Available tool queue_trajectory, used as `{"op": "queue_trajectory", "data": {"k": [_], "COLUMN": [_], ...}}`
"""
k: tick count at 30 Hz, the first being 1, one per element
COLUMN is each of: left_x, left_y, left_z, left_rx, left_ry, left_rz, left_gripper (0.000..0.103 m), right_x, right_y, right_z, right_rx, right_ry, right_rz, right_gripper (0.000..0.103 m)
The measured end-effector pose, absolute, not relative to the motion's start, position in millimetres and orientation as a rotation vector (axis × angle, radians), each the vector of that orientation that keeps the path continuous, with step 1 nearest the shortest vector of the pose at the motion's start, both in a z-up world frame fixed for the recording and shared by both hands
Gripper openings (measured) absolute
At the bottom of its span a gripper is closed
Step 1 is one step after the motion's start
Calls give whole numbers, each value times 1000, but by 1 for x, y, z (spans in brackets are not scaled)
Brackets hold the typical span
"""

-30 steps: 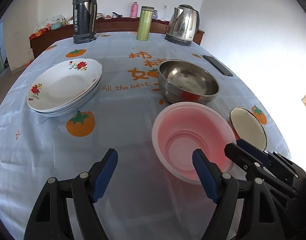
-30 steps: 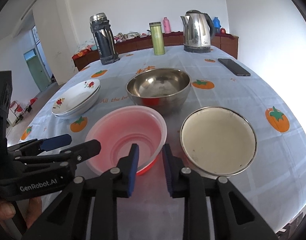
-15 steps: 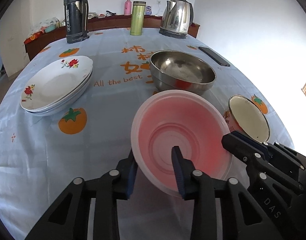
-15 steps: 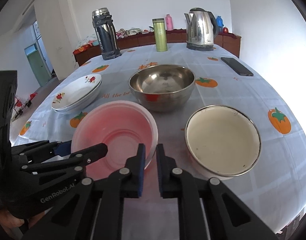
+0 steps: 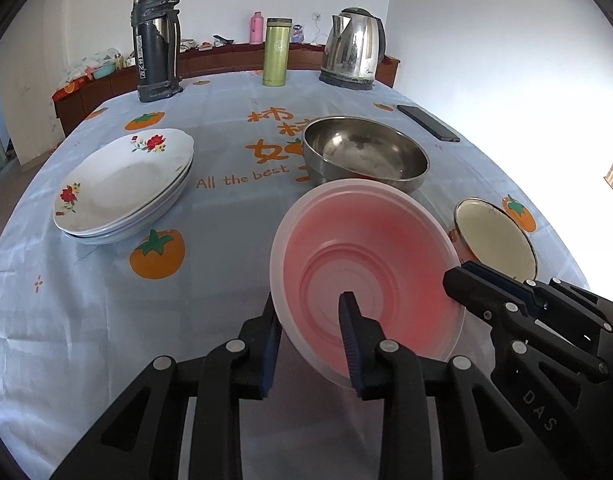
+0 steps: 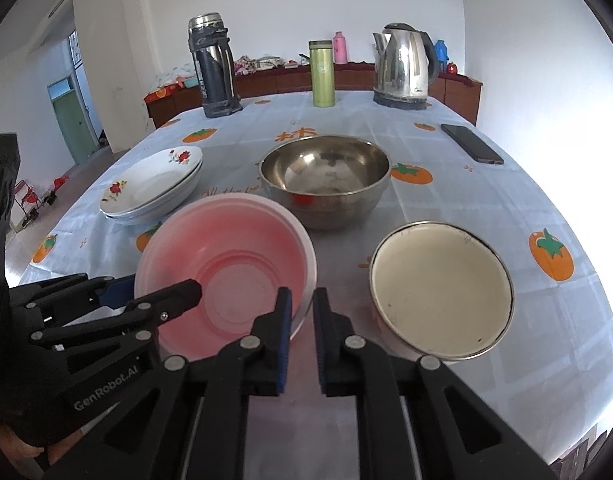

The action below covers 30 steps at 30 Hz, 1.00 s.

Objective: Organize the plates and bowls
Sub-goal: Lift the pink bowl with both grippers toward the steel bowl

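Our left tool (image 5: 310, 316) pinching pink bowl (image 5: 370, 264) rim, bowl tilted above tabletop (image 5: 86, 320), steel bowl (image 5: 366, 156) at 12 o'clock. Right tool (image 6: 302, 304) narrow, holding nothing, cream bowl (image 6: 438, 292) at 2 o'clock.

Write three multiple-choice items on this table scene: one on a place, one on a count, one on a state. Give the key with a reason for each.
1. Where do the flowered plates lie relative to the steel bowl in the left wrist view?
A. left of it
B. inside it
C. right of it

2. How many bowls are there?
A. two
B. three
C. five

3. What is the left gripper doing?
A. hanging open
B. shut on the pink bowl
C. shut on the phone

Key: 1 A, the stack sits apart at left. 2 B, steel, pink and the cream enamel bowl. 3 B, its fingers pinch the tilted rim.
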State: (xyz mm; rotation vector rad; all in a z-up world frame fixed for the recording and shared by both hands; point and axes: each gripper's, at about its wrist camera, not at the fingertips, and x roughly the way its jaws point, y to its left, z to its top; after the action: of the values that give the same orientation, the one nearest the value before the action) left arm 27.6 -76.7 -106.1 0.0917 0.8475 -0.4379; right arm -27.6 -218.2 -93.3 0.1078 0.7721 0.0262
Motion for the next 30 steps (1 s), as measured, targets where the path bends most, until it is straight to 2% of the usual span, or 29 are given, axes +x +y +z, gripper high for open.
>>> {"op": "queue_trajectory", "data": {"k": [30], "left_x": [27], "left_y": [-71], "left_z": [-89], "left_rx": [96], "left_ry": [767], "left_rz": [-391], "left_gripper": [23], "right_x": [-25], "right_y": [-208], "right_z": [-79], "right_rx": [46], "right_ry": [728], "right_rz": [35], "right_gripper": [11]}}
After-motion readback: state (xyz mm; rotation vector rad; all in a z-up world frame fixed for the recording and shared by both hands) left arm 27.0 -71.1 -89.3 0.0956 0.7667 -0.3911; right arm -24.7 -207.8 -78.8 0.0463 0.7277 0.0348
